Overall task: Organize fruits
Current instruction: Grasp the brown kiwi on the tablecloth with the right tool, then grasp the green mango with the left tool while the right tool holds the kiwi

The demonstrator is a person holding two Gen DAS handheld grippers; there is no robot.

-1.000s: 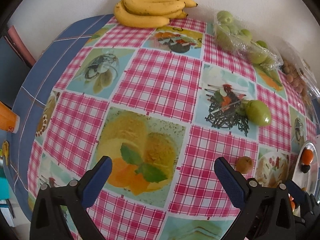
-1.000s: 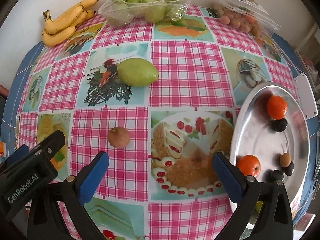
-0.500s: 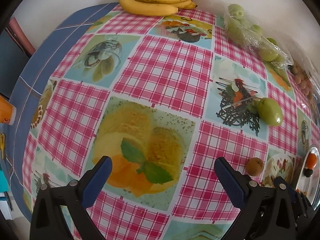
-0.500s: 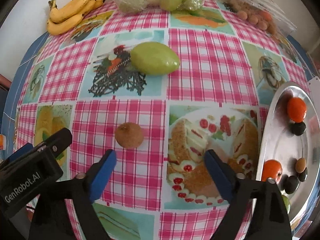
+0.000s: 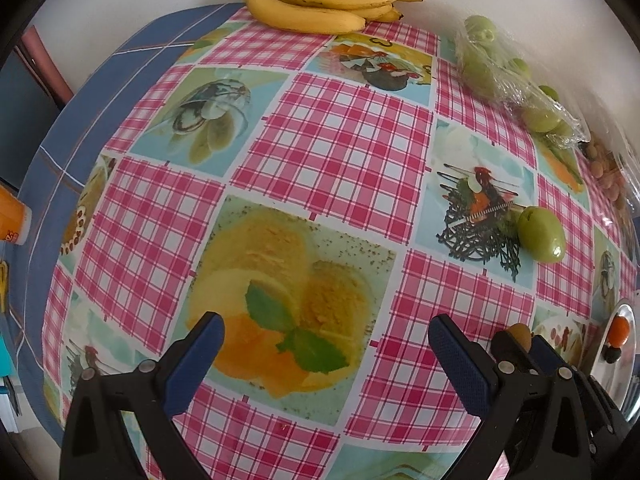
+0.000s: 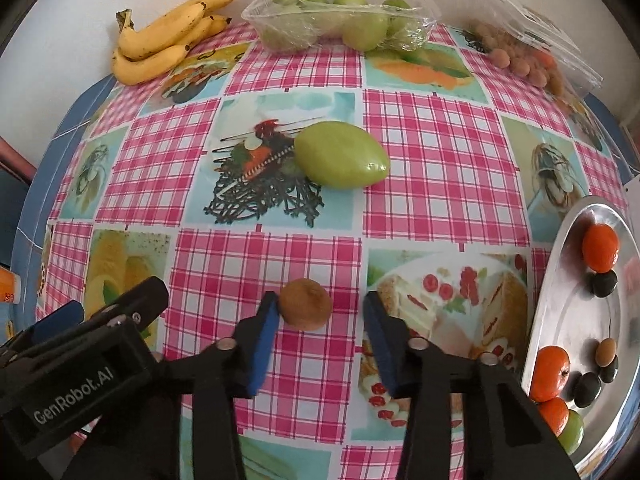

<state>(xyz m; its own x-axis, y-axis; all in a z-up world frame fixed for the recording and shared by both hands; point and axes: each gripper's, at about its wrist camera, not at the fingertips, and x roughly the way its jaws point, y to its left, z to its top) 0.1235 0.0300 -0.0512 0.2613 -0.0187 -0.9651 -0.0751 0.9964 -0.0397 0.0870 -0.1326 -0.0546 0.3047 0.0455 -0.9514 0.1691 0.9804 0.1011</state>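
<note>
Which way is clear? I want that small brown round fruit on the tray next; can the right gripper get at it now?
Probably yes: the small brown round fruit lies between the open fingers of the right gripper, beside the left one, nothing blocking.

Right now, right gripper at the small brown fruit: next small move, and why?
Probably ease the right gripper a little further forward, then close. Its jaws are open around the small round brown fruit: the left blue pad touches or nearly touches it, the right pad stands apart, and the fruit sits only at the tips. The silver metal tray of fruit seems its likely destination.
</note>
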